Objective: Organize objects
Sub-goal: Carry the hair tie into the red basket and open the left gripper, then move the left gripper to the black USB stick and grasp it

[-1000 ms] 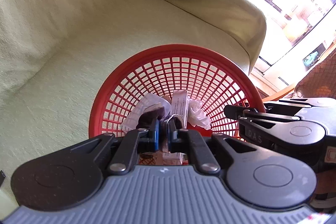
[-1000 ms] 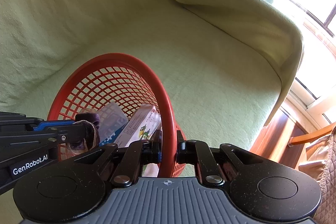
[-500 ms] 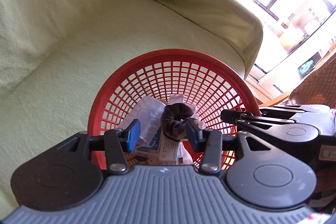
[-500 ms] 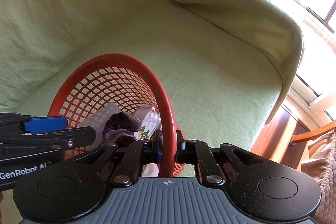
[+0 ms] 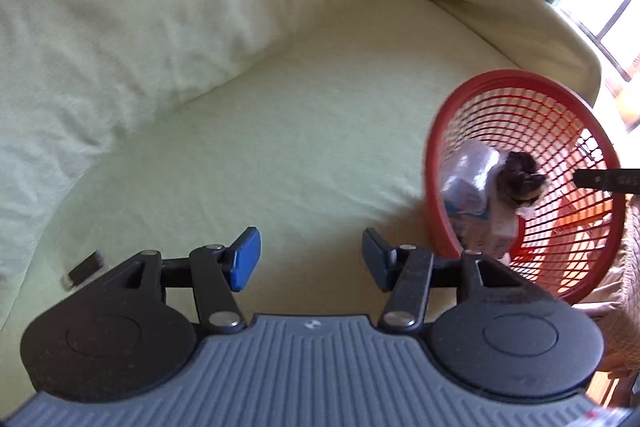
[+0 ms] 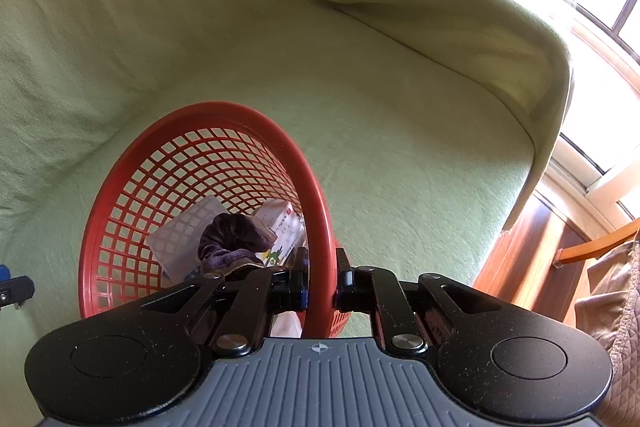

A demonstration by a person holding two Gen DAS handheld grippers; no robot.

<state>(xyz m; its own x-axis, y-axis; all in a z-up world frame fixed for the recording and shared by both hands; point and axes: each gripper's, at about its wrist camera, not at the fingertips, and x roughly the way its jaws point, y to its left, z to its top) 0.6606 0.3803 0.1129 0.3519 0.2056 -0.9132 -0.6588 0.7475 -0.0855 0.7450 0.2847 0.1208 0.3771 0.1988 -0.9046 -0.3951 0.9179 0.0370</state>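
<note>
Left wrist view: the left gripper [image 5: 310, 259] is seen opening, nothing between its jaws, and the small dark object [image 5: 85, 269] lies off to its left. The red basket [image 6: 320, 211] rim is clamped by the right gripper [image 6: 322, 285].

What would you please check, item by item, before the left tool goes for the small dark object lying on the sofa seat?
1. Left tool empty: ok, its jaws are opening with only seat fabric between them.
2. Right tool steadying the round red plastic mesh basket: ok, shut on the rim.
3. Dark purple fabric scrunchie dropped inside the basket: ok, it lies on the packets there.
4. Small dark object within view on the pale green sofa seat: ok, at the left tool's left side.
5. What that object is: cannot tell, blurred.
6. Path to it free: ok, only bare cover shows between.
</note>
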